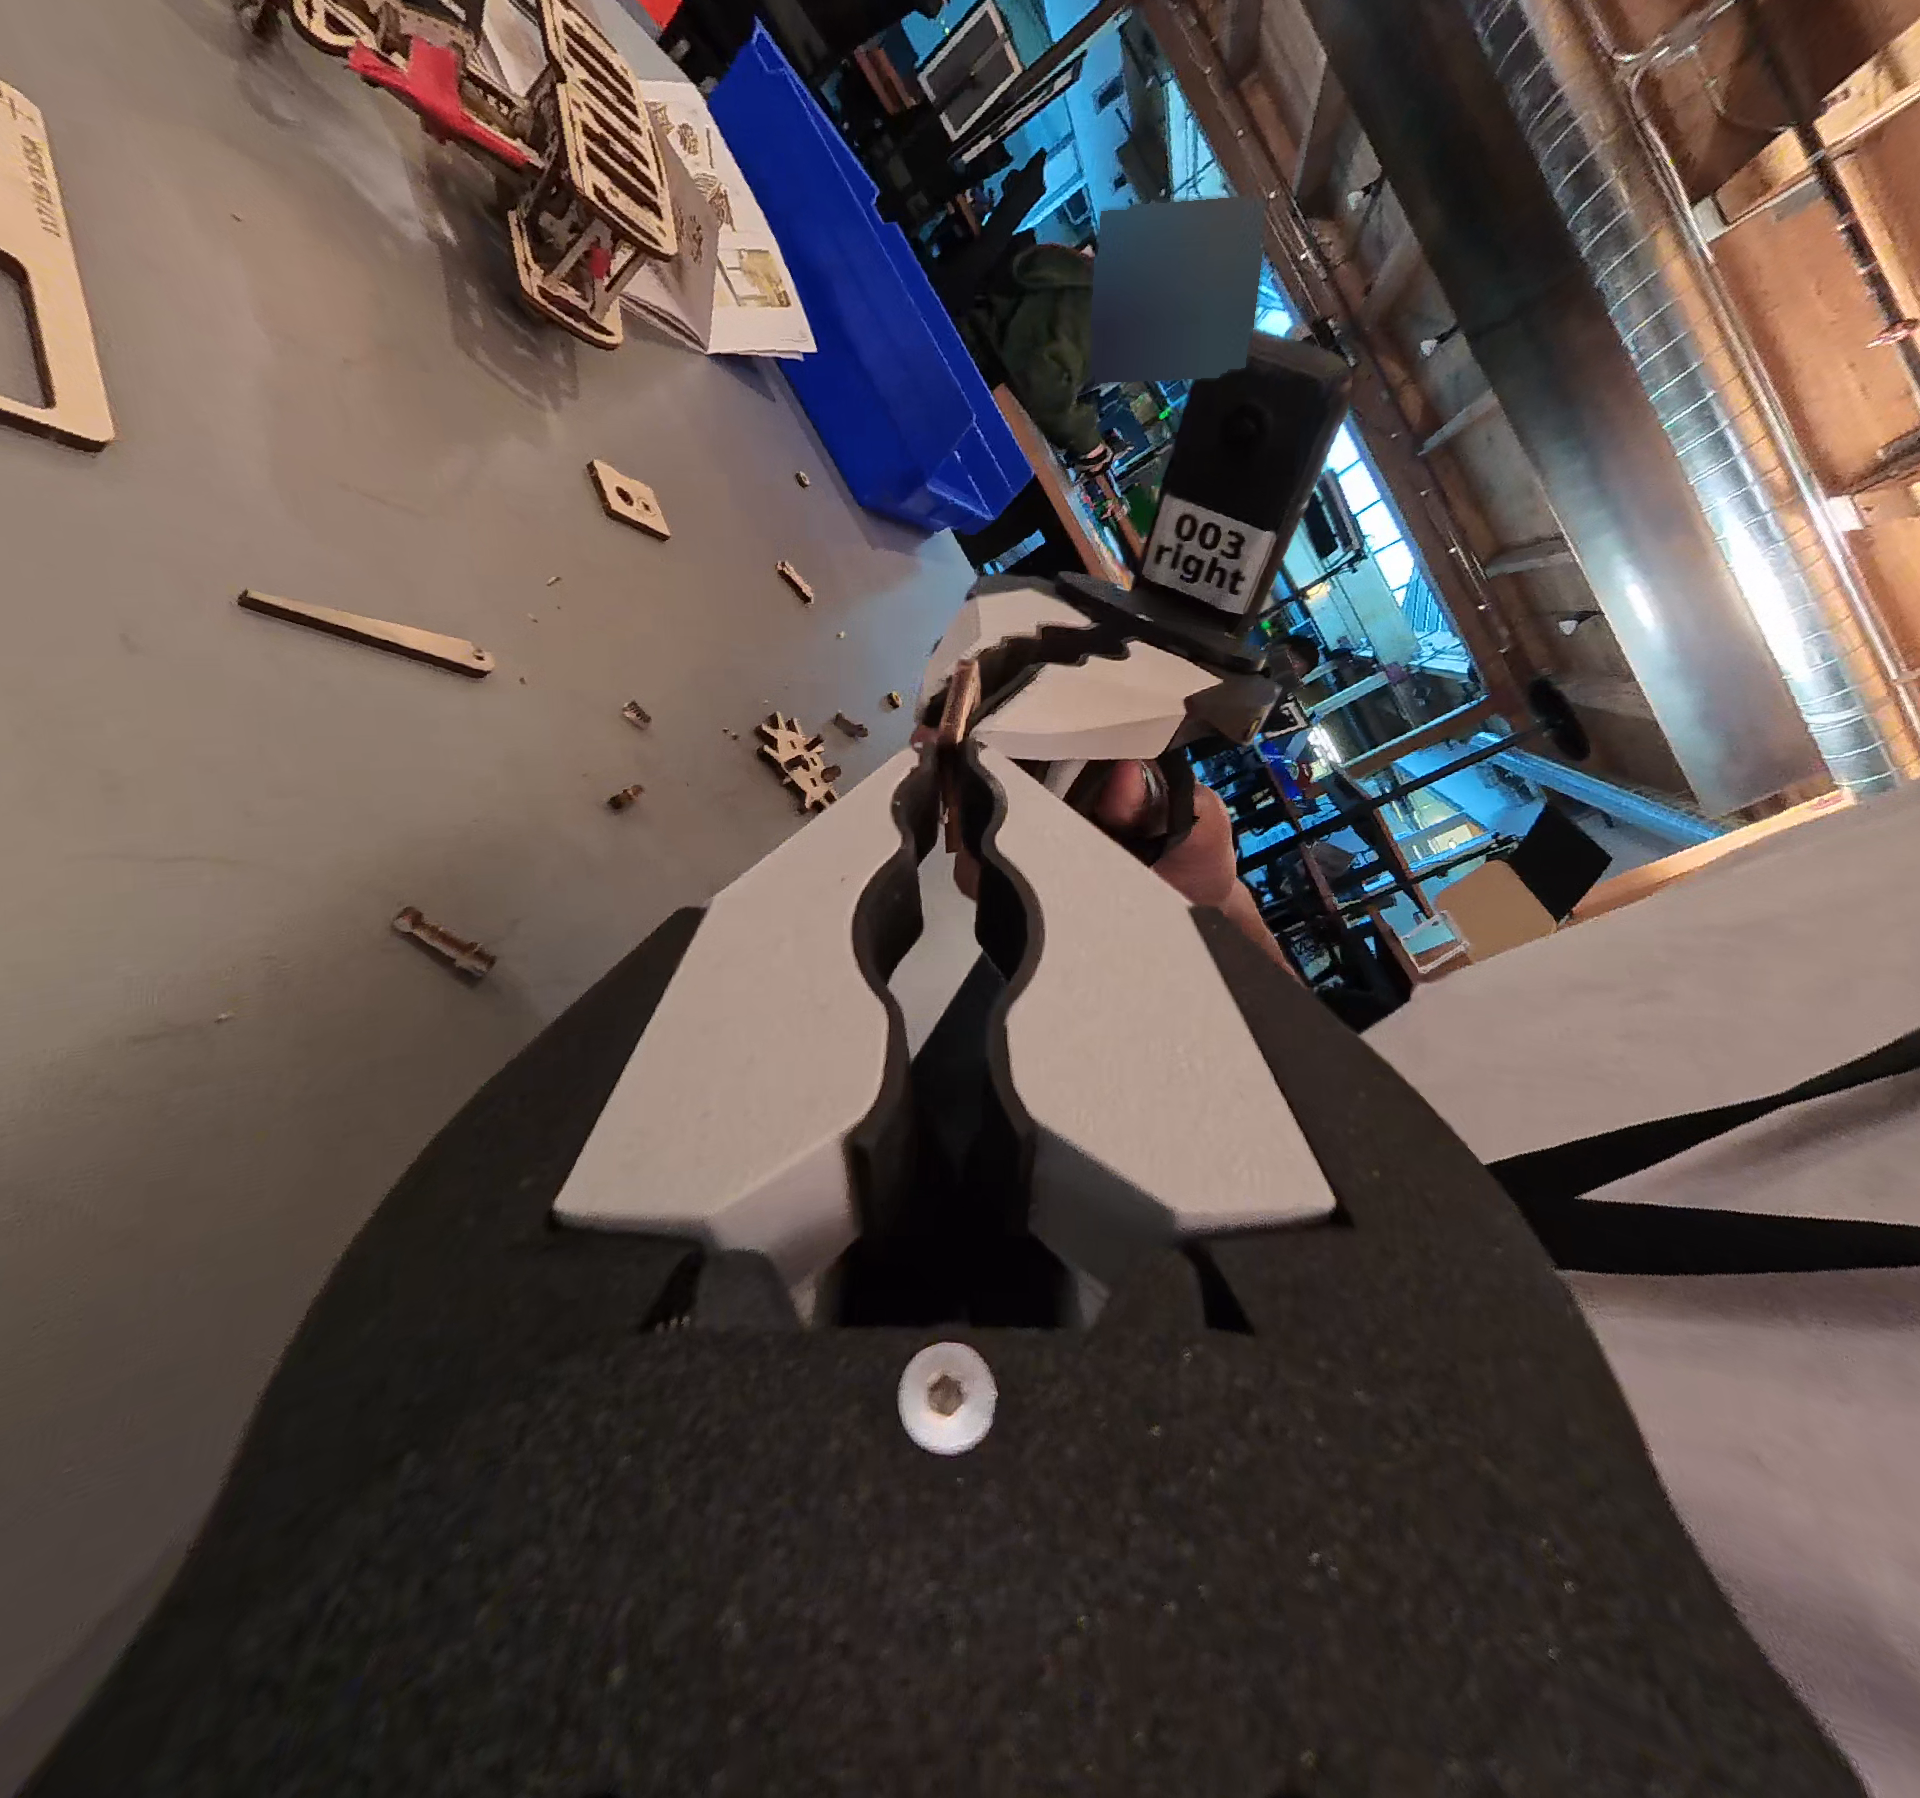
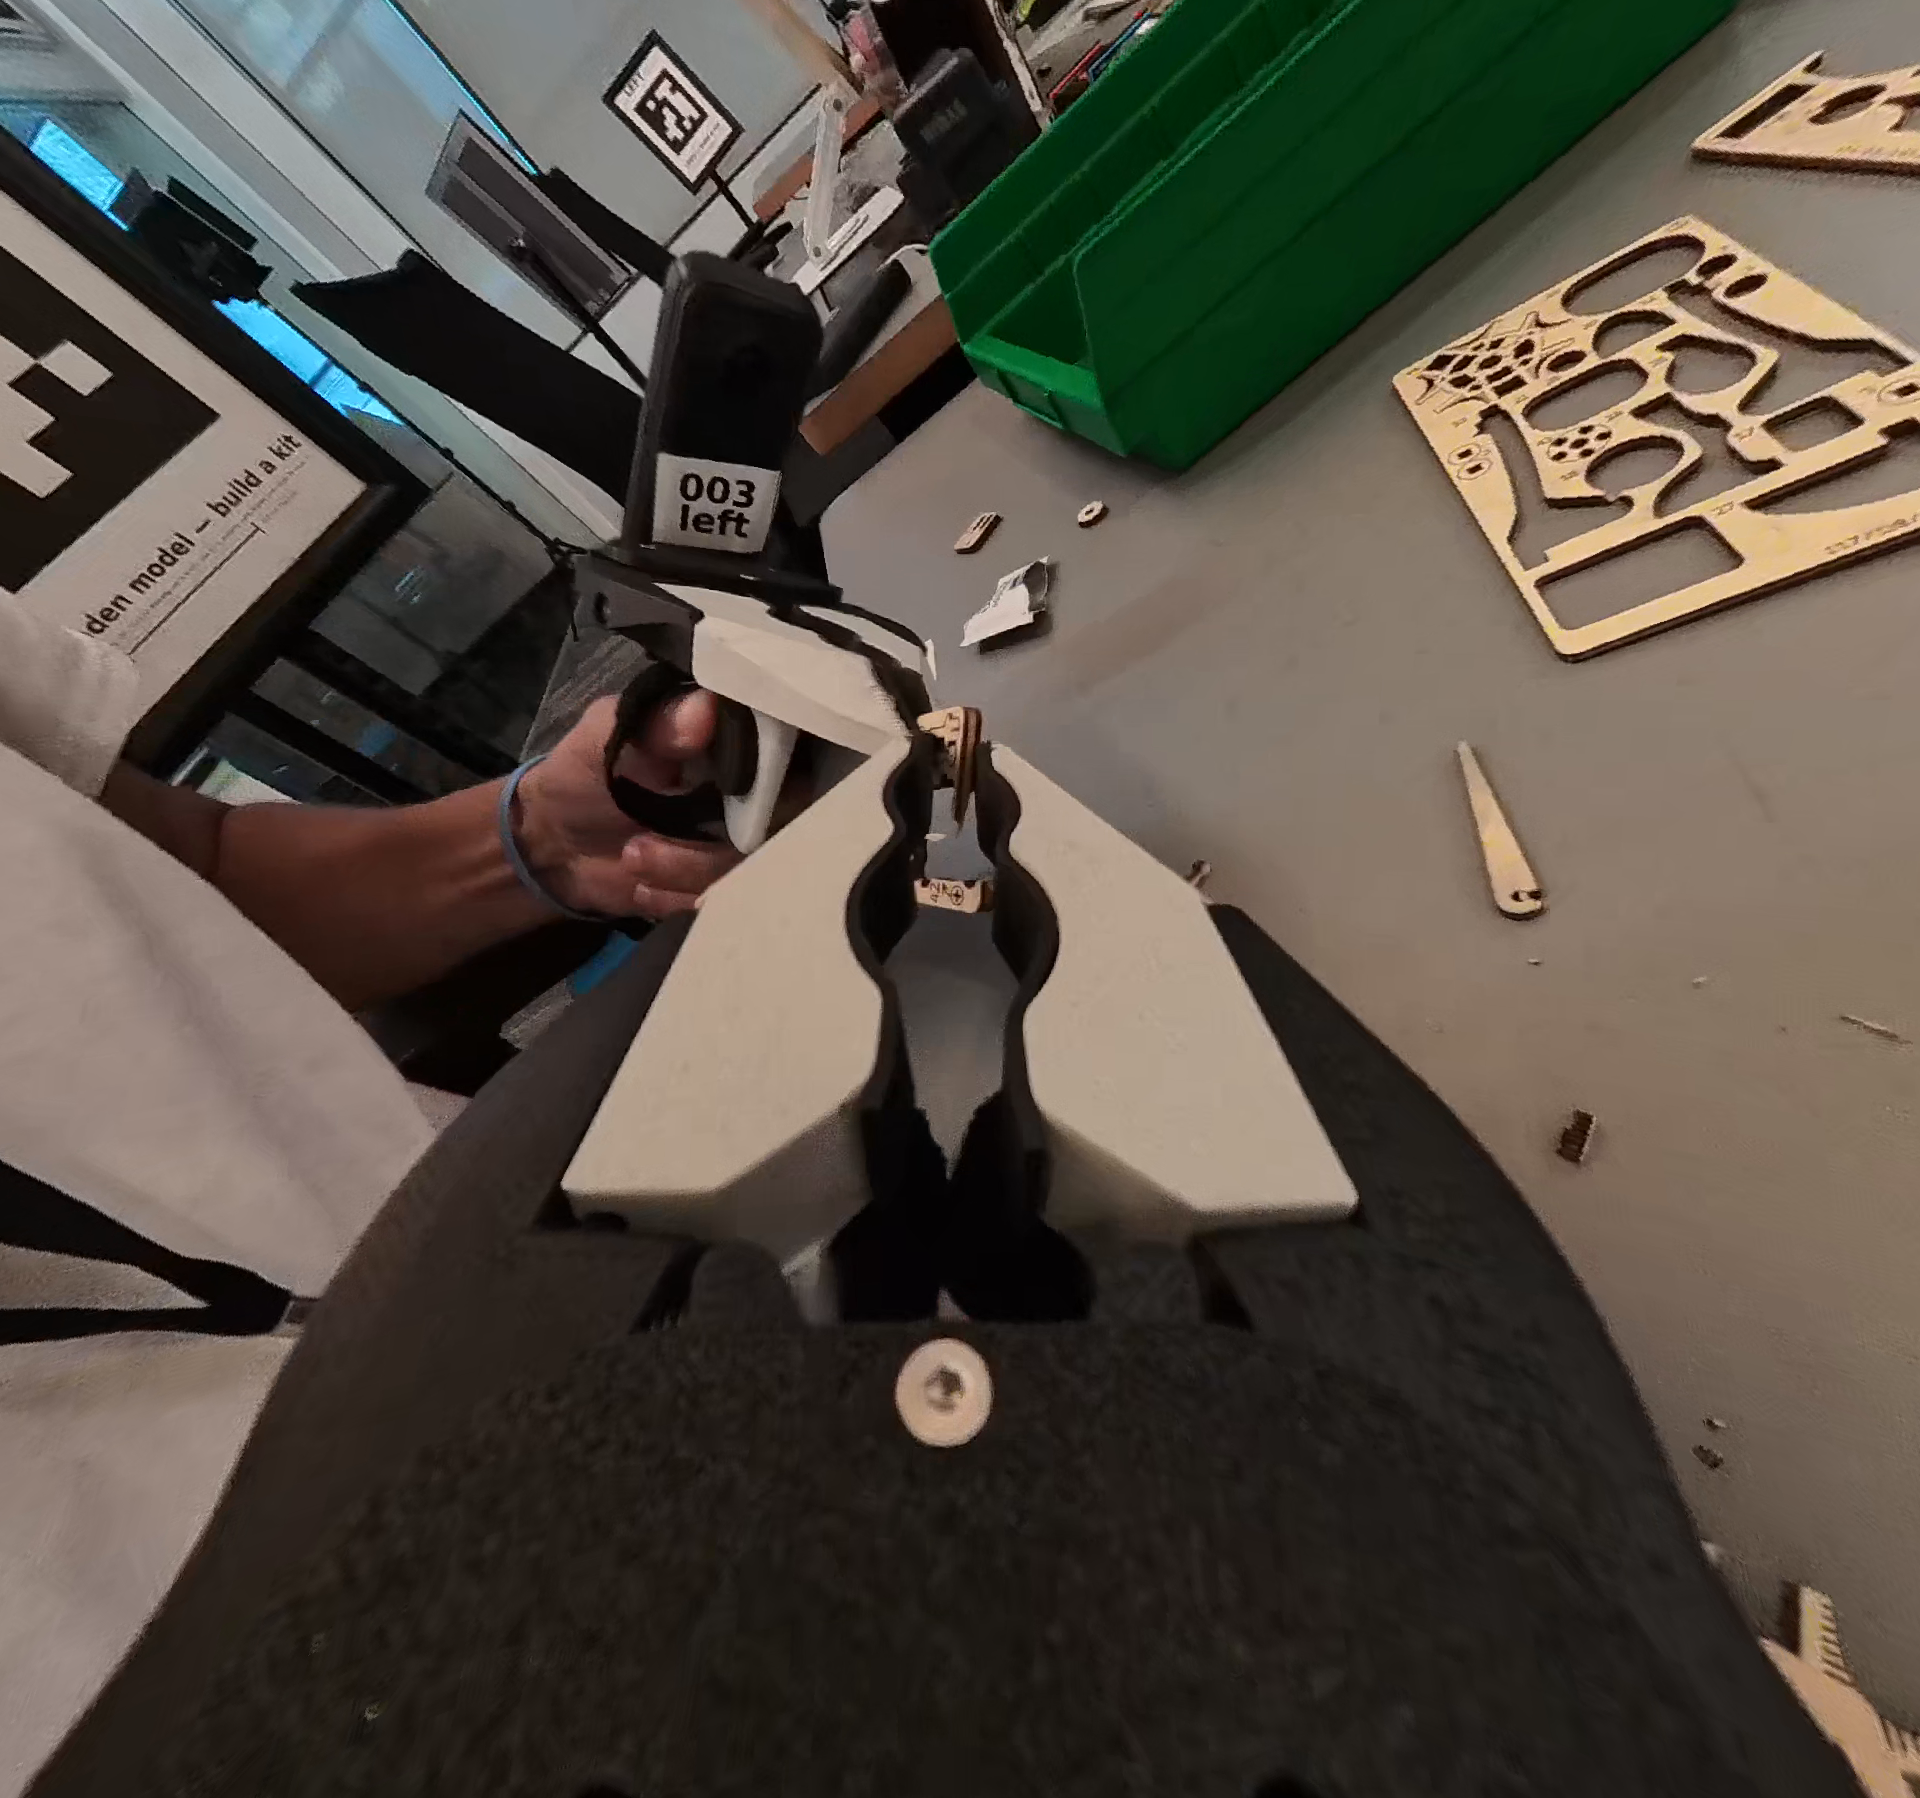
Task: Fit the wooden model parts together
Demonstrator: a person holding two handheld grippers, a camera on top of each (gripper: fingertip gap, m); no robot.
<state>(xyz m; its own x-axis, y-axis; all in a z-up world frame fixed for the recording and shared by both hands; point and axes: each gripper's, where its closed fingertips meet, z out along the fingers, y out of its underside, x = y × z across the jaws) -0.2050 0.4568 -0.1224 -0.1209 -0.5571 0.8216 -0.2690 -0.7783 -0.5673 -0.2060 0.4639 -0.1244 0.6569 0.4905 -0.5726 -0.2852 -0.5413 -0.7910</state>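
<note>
Both claws meet tip to tip above the grey worktop (image 1: 312, 460), each pinching a small flat wooden piece. The left claw (image 1: 948, 792) is pressed together on a thin wooden part (image 1: 948, 777) held edge-on at its tips. The right claw (image 2: 954, 782) is likewise pinched on a small rounded wooden disc (image 2: 958, 746). The two pieces touch or nearly touch; whether they are already slotted together is hard to tell. A second small tan piece (image 2: 954, 894) shows lower down between the right claw's fingers.

At the worktop's far edge in the left wrist view stands a blue bin (image 1: 873, 314); its inside is hidden. Beside it lie an open instruction booklet (image 1: 727, 294) and a partly built wooden model (image 1: 582, 179) with red parts. In the right wrist view a green bin (image 2: 1299, 190) stands at the worktop's edge, contents hidden, near a punched-out plywood sheet (image 2: 1683, 439) and a loose pointed wooden sliver (image 2: 1496, 834).
</note>
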